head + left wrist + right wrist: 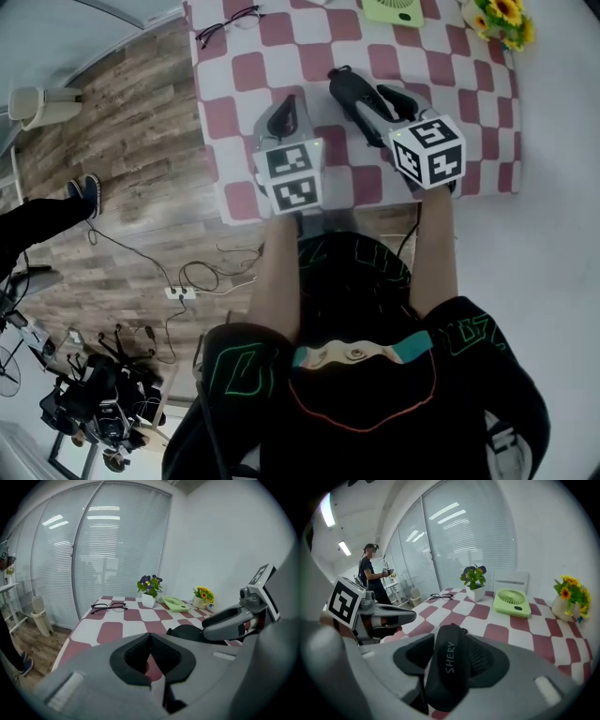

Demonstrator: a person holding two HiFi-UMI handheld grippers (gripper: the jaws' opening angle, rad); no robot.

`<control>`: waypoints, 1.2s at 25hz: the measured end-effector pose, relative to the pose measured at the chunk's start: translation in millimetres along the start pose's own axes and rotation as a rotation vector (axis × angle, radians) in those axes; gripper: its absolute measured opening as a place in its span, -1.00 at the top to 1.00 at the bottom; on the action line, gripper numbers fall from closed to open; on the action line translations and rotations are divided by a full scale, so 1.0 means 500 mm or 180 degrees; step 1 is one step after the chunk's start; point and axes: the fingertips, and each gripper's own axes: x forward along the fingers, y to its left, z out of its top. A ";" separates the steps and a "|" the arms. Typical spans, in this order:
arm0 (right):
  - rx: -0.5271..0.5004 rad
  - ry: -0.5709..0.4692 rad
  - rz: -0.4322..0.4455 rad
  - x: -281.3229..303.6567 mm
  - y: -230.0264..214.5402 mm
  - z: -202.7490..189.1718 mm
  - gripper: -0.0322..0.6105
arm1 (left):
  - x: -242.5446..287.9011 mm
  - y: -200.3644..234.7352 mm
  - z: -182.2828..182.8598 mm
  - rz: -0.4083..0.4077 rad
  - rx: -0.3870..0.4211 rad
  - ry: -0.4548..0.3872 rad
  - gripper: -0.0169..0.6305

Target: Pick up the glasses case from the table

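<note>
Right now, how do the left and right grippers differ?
Left gripper: jaws together, nothing between them. Right gripper: jaws apart, the black glasses case between them. Left gripper sits near the edge of the table; right gripper reaches farther in. Both point down over the checked cloth.

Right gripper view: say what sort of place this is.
Probably an office or lab room. It has tall glass walls with blinds, ceiling strip lights and a checkered table set up as a work surface.

Black glasses case (447,667) between fingers (487,660), checked table (497,632), green fan (513,603)
</note>
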 end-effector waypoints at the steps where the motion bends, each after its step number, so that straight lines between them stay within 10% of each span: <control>1: 0.0012 0.0087 0.0084 0.008 0.006 -0.008 0.14 | 0.003 0.000 -0.002 -0.0003 -0.0003 0.0014 0.92; 5: -0.0026 0.0418 0.0238 0.038 0.022 -0.033 -0.21 | 0.015 0.004 -0.005 -0.0011 -0.0013 0.0045 0.92; 19: -0.0398 0.1105 0.0069 0.103 0.021 -0.098 -0.24 | 0.032 0.028 -0.002 0.0003 -0.0016 0.0091 0.92; 30: -0.0375 0.0796 -0.0155 0.067 0.028 -0.046 -0.24 | 0.006 0.027 0.038 -0.0038 0.0041 -0.0082 0.92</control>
